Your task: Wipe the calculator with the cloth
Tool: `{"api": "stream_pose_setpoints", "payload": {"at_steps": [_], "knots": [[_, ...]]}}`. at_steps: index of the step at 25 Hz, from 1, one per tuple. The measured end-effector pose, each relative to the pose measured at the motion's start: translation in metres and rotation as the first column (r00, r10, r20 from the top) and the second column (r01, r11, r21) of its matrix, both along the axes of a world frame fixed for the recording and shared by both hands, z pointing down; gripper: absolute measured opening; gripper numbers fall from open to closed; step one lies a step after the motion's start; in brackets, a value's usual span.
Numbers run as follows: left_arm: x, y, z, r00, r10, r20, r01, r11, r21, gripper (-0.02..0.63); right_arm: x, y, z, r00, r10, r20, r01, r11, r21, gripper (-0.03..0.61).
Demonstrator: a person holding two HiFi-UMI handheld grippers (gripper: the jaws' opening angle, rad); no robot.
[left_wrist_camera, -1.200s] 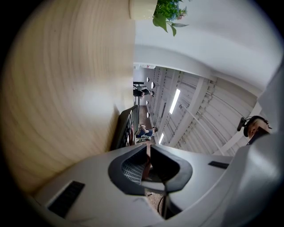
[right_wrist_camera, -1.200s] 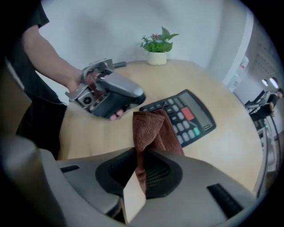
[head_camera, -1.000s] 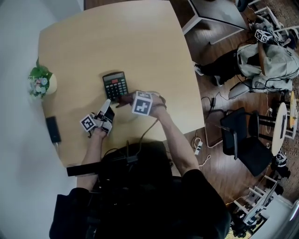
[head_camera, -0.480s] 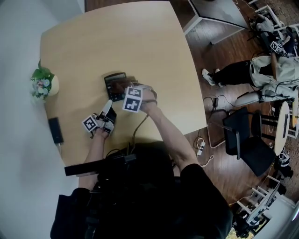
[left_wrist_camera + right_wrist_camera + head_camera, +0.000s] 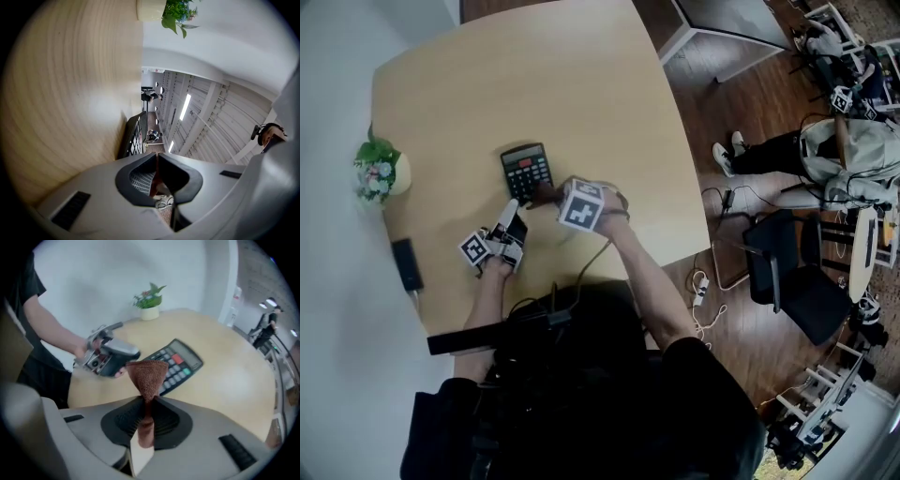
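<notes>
**Status: cloth clamped in right gripper, at the near edge of the calculator**

The calculator lies flat, keys up, near the middle of the pale wooden table; its display end points to the far side.

The right gripper points steeply down; its jaws are closed on a brown terry cloth; the cloth is pinched into a narrow fold between the pads and fans out beyond the jaw tips. In the right gripper view, the fanned end overlaps the near edge of the calculator; whether it presses on the keys cannot be told.

The left gripper lies low over the table, just beside the calculator's near left corner; its jaws are closed together with nothing between them; contact with the calculator cannot be confirmed.

A potted plant stands at the left edge of the table; a dark flat device lies nearer, on the same edge, well apart from the calculator.
</notes>
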State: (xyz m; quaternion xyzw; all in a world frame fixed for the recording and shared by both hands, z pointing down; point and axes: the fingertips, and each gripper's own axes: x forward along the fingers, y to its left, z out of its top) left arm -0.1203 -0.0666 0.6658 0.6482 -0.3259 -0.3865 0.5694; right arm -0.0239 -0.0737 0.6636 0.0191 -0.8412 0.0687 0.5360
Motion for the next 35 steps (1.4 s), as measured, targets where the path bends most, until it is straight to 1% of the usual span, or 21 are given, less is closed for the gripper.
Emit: {"api": "stream_pose_setpoints", "payload": {"at_steps": [1,3,5,6,8,10,13,16,20,21,22,23,24,25,27,29,30,31,32,34,35], "knots": [[-0.001,0.0,0.0,1.0,0.0,0.005,0.0,1.0,0.0,0.028,-0.004,-0.027,-0.014,0.998,0.062,0.025,-0.064,0.996,0.061,0.049],[-0.002,0.001,0.001,1.0,-0.001,0.014,0.001,1.0,0.003,0.028,-0.017,-0.075,-0.036,0.988,0.135,0.076,-0.148,0.968,0.202,0.049],[-0.002,0.0,0.001,1.0,-0.004,0.024,0.003,1.0,0.011,0.028,-0.037,-0.102,-0.041,0.985,0.133,0.112,-0.16,0.944,0.29,0.049],[-0.001,0.0,0.0,1.0,-0.005,0.025,0.005,1.0,0.011,0.026,-0.046,-0.105,-0.036,0.987,0.113,0.112,-0.142,0.944,0.297,0.049],[0.002,0.001,-0.001,1.0,-0.008,0.021,0.008,1.0,0.003,0.018,-0.054,-0.095,-0.012,0.995,0.064,0.076,-0.082,0.961,0.263,0.049],[0.004,0.002,0.0,1.0,-0.008,0.022,0.008,1.0,-0.008,0.018,-0.051,-0.072,0.011,0.999,0.035,0.036,-0.042,0.975,0.217,0.049],[0.002,0.001,0.002,0.999,-0.006,0.038,0.006,1.0,-0.007,0.018,-0.04,-0.038,0.023,0.999,0.04,0.028,-0.044,0.985,0.169,0.048],[0.002,0.0,0.001,0.999,-0.015,0.035,0.016,1.0,-0.011,0.017,-0.03,-0.004,0.029,0.999,0.04,0.029,-0.043,0.992,0.119,0.049],[0.02,-0.001,-0.002,0.999,0.012,0.033,-0.011,1.0,-0.01,0.023,-0.005,0.05,0.041,1.0,-0.002,-0.011,0.002,1.0,-0.03,0.049],[0.025,-0.001,-0.004,0.999,0.025,0.023,-0.025,1.0,-0.007,0.023,0.001,0.057,0.04,1.0,0.007,-0.007,-0.007,0.997,-0.076,0.048],[0.029,-0.003,-0.005,0.999,0.037,0.017,-0.037,0.999,-0.002,0.023,0.008,0.057,0.035,0.999,0.046,0.004,-0.045,0.992,-0.115,0.048],[0.032,-0.004,-0.006,0.999,0.049,0.016,-0.049,0.999,0.003,0.023,0.017,0.046,0.029,0.993,0.116,0.014,-0.113,0.983,-0.141,0.048],[0.034,-0.006,-0.005,0.998,0.062,0.022,-0.062,0.998,0.003,0.023,0.026,0.027,0.022,0.977,0.211,0.03,-0.204,0.966,-0.157,0.048],[0.036,-0.008,-0.002,0.997,0.075,0.028,-0.075,0.997,-0.001,0.023,0.029,0.002,0.013,0.947,0.312,0.07,-0.297,0.939,-0.17,0.048],[0.039,-0.01,0.001,0.995,0.094,0.032,-0.094,0.996,-0.006,0.016,0.021,-0.056,-0.011,0.852,0.483,0.203,-0.45,0.873,-0.188,0.048],[0.042,-0.012,0.001,0.994,0.104,0.042,-0.104,0.995,-0.004,0.017,0.011,-0.11,-0.027,0.751,0.584,0.309,-0.553,0.811,-0.191,0.048],[0.043,-0.013,0.001,0.994,0.105,0.044,-0.105,0.994,-0.003,0.017,0.005,-0.131,-0.029,0.713,0.613,0.341,-0.584,0.788,-0.196,0.049],[0.044,-0.013,0.001,0.994,0.103,0.041,-0.103,0.995,-0.003,0.018,-0.003,-0.146,-0.027,0.687,0.631,0.36,-0.6,0.773,-0.209,0.049],[0.044,-0.013,0.001,0.994,0.1,0.035,-0.099,0.995,-0.006,0.018,-0.013,-0.154,-0.023,0.676,0.638,0.368,-0.599,0.767,-0.23,0.049],[0.043,-0.013,0.002,0.995,0.093,0.025,-0.092,0.996,-0.013,0.018,-0.032,-0.154,-0.008,0.68,0.642,0.354,-0.57,0.767,-0.296,0.048],[0.042,-0.013,0.004,0.996,0.09,0.023,-0.089,0.996,-0.017,0.02,-0.038,-0.15,-0.002,0.677,0.652,0.342,-0.561,0.758,-0.333,0.049]]}}
